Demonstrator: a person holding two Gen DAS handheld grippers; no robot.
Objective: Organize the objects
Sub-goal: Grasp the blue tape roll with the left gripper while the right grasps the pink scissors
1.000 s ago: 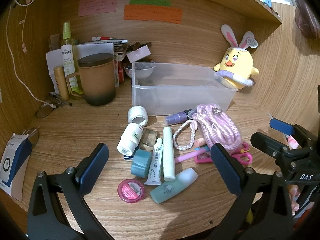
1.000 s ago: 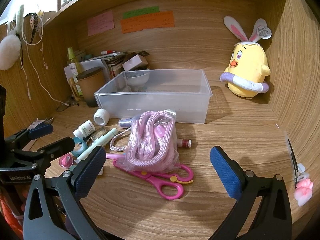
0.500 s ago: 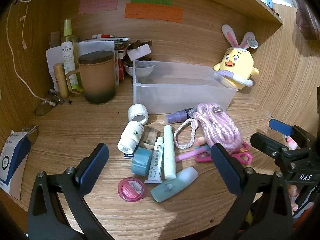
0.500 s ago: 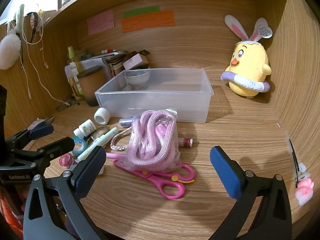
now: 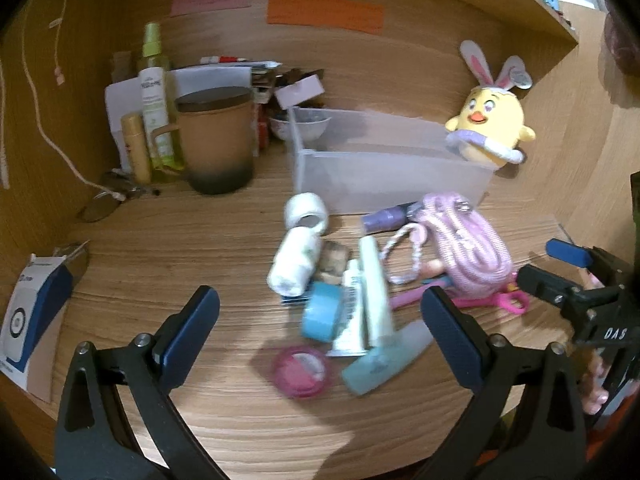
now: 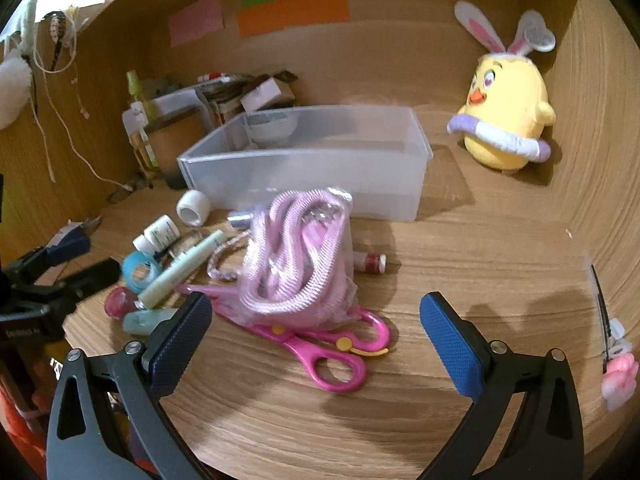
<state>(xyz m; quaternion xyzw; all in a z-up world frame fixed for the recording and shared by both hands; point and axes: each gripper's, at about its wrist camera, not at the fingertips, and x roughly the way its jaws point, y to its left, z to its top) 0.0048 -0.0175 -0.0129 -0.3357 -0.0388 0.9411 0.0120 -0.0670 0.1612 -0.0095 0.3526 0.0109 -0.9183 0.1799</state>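
1. Now, we are holding both tongs released above the desk. The left tongs (image 5: 318,300) have just been narrowing a little with nothing between the pads, and the right tongs (image 6: 316,304) are gaping wide and empty. The clear bin (image 6: 304,168) is sitting beyond both pairs of tips, past the clutter. If we drop things against its near wall, we are probably risking pushing it back.
2. The bagged pink rope bundle (image 6: 296,256) is lying just ahead of the right tongs, nearer their left pad. Since it looks soft and slippery, we are likely risking pinching only film and letting loops sag out.
3. The pink scissors (image 6: 332,356) are lying under that bundle, with their handles between the right pads. In lifting the rope we are perhaps dragging them along.
4. The teal bottle (image 5: 380,360) is resting beside the left tongs' right pad, touching the tubes. By closing here we are risking knocking the whole row askew.
5. The pink round tin (image 5: 302,368) is lying between the left pads, closest to us. Being low and flat, it is likely skidding away under a careless squeeze.
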